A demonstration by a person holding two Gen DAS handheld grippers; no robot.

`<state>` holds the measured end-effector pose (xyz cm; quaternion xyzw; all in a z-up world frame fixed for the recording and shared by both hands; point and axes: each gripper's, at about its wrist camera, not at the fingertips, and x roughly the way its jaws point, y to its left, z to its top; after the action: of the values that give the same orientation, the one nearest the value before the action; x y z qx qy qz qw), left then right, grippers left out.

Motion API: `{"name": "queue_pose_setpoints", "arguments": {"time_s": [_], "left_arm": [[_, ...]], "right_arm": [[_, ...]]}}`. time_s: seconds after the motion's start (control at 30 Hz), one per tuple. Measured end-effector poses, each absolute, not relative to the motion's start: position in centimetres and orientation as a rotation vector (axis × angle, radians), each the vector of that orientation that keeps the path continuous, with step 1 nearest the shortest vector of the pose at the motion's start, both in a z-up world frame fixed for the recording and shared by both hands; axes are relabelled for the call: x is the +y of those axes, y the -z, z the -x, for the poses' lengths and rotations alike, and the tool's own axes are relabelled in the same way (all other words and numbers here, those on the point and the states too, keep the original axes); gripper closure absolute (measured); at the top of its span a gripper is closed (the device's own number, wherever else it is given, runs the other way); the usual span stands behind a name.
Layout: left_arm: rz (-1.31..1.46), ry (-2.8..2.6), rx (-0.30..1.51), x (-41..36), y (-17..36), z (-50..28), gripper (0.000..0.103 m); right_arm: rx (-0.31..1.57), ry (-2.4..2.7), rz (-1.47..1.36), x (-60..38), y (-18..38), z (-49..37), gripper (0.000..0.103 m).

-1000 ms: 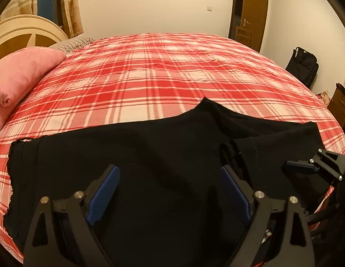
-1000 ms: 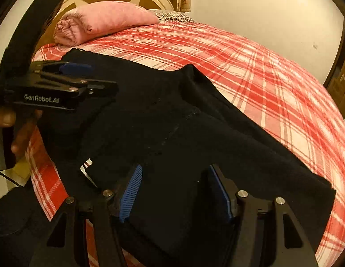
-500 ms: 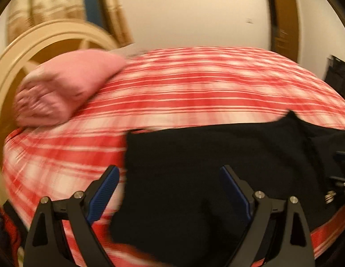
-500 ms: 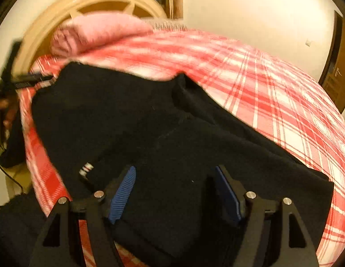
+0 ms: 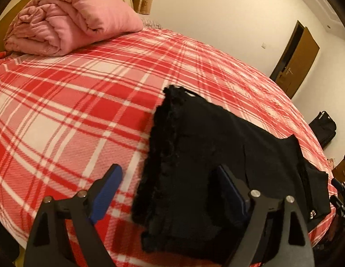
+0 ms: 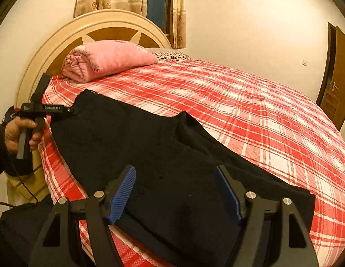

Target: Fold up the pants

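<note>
We've got the black fabric pants (image 6: 163, 155) lying flat along the near edge of the red-and-white plaid bed (image 6: 250, 115). Our left claw (image 5: 170, 189) is closing, its tips straddling the frayed leg end without pinching. Our right claw (image 6: 174, 191) is spread wide over the waist end, gripping nothing.

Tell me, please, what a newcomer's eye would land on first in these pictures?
Probably the black pants spread along the near edge of the red plaid bedspread. Next comes the rolled pink quilt against the round headboard, at the far left of the bed.
</note>
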<state>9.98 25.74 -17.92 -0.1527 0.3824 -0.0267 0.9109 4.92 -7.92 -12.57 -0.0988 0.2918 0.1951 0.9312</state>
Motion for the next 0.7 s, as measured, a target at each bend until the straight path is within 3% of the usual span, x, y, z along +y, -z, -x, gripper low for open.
{"name": "queue_pose_setpoints", "arguments": {"time_s": [0.07, 0.27, 0.33, 0.4, 0.47, 0.7], "left_arm": [[0.317, 0.094, 0.785, 25.2, 17.9, -10.2, 0.023], [0.267, 0.144, 0.789, 24.3, 17.8, -10.4, 0.029], [0.287, 0.165, 0.783, 24.8, 17.8, -10.5, 0.043], [0.324, 0.208, 0.779, 25.2, 17.6, -10.6, 0.064], [0.321, 0.217, 0.772, 25.0, 17.2, -10.2, 0.075], [0.394, 0.268, 0.673, 24.7, 14.2, -8.7, 0.089]], "right_arm": [[0.597, -0.405, 0.205, -7.6, 12.6, -4.8, 0.029], [0.583, -0.408, 0.205, -7.6, 12.3, -4.3, 0.029], [0.586, -0.400, 0.192, -7.9, 12.3, -4.5, 0.029], [0.587, -0.394, 0.176, -8.3, 12.2, -4.6, 0.029], [0.590, -0.388, 0.168, -8.6, 12.2, -4.6, 0.029], [0.584, -0.346, 0.148, -10.2, 11.9, -4.7, 0.029]]}}
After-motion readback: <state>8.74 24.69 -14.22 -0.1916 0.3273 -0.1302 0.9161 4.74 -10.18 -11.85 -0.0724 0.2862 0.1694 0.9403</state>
